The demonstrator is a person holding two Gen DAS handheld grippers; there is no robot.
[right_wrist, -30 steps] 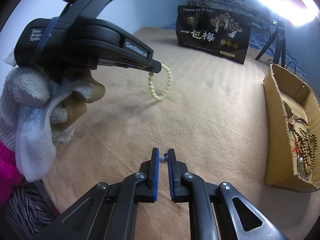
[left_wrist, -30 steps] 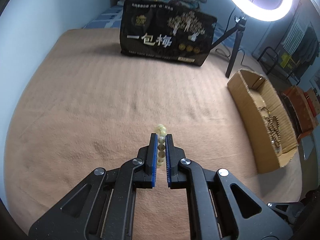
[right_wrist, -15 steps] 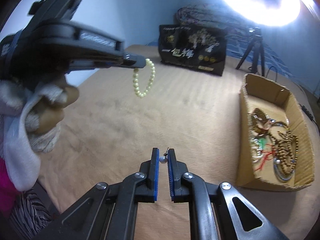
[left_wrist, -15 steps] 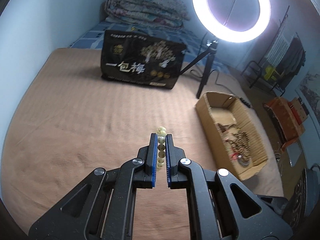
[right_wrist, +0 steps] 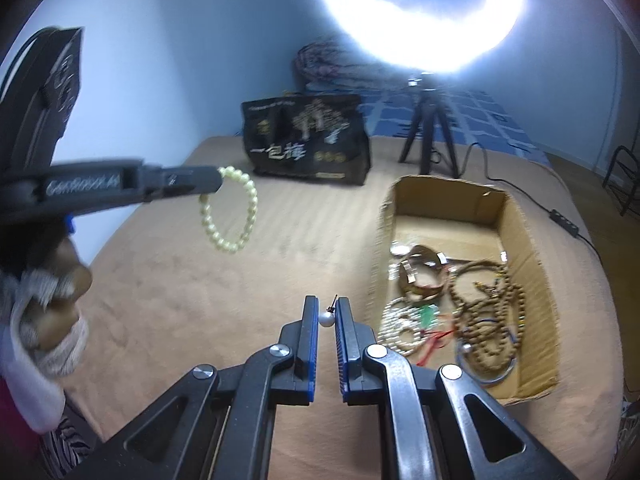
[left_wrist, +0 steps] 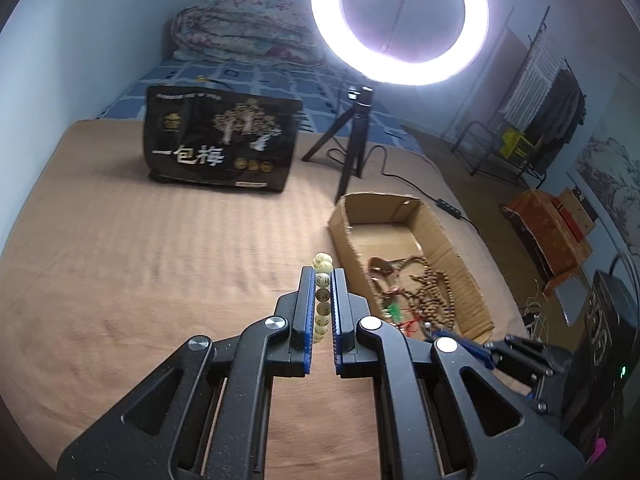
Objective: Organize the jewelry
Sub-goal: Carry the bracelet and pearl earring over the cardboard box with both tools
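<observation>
Both grippers loaded, hanging above the tan bedspread beside the box.

My left gripper (left_wrist: 323, 280) is clamped tight on the pale bead bracelet (right_wrist: 230, 212); from its own camera the beads run in a line along the fingers, and from the right wrist view the loop dangles edge-down below the tips, over the bedspread (left_wrist: 140, 260). My right gripper (right_wrist: 327, 312) is pinched shut on a pearl earring (right_wrist: 326, 319), its thin post pointing up and away from me. The cardboard box (right_wrist: 520, 220), long axis running away from me, sits just to the right, wooden bead strands heaped at its near end.
</observation>
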